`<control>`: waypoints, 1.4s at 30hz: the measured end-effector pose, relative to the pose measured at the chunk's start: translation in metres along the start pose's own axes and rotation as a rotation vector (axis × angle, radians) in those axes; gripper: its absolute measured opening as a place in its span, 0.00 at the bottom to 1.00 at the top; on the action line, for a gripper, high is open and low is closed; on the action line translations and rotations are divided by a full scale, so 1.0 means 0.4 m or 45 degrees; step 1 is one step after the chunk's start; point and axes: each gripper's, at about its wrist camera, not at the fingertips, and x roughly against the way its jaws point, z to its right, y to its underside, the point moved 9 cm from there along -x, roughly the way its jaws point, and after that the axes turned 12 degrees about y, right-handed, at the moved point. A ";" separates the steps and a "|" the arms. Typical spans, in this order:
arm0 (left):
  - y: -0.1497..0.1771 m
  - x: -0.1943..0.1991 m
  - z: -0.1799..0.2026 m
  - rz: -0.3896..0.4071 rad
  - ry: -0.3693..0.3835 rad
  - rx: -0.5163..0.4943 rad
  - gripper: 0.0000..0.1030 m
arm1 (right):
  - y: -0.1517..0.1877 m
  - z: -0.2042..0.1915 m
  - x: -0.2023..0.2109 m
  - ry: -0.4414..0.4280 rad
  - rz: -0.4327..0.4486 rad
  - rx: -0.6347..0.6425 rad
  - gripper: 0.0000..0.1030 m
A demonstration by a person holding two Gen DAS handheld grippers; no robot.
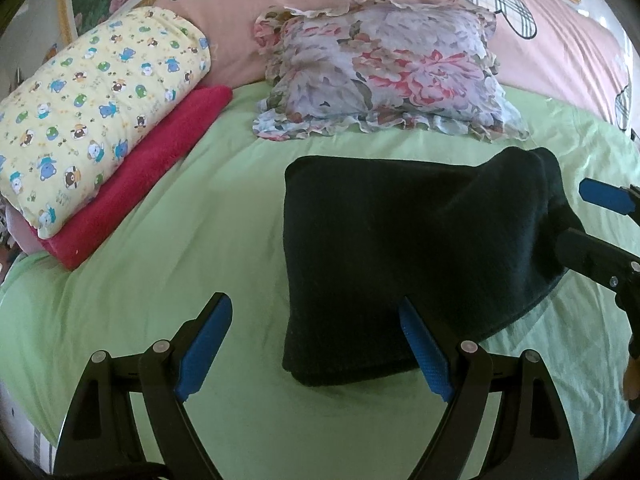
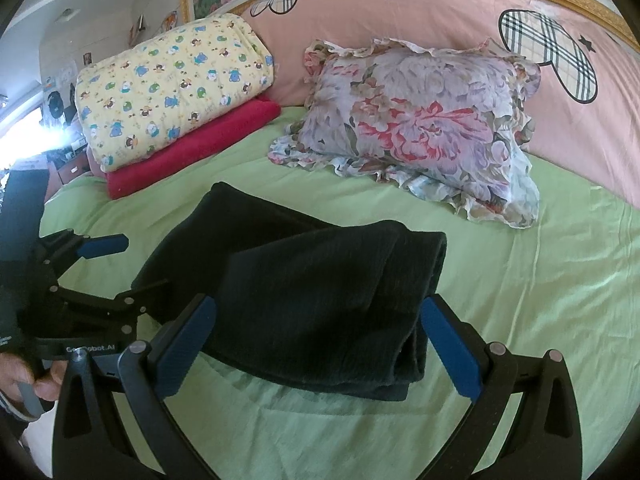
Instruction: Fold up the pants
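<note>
pants [image 1: 400, 248] folded on bed [image 1: 200, 248], long axis left-right | right hand-held gripper [image 2: 318, 344] nearer, spread, seemingly straddling raised end | left hand-held gripper [image 1: 316, 344] spread, empty

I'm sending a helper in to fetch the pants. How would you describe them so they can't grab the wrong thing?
On the green bedsheet, look in front of the floral ruffled pillow, to the right of the yellow cartoon quilt stacked on a red blanket. The pants are the folded bundle there, the only plain black item.

Green-sheeted bed [image 2: 520, 300], pink headboard cushion [image 2: 400, 12], floral pillow [image 2: 420, 128], bright daylight left.
</note>
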 end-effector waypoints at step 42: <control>-0.018 -0.004 -0.001 0.004 -0.005 -0.006 0.83 | -0.010 0.001 -0.001 0.000 0.002 0.002 0.99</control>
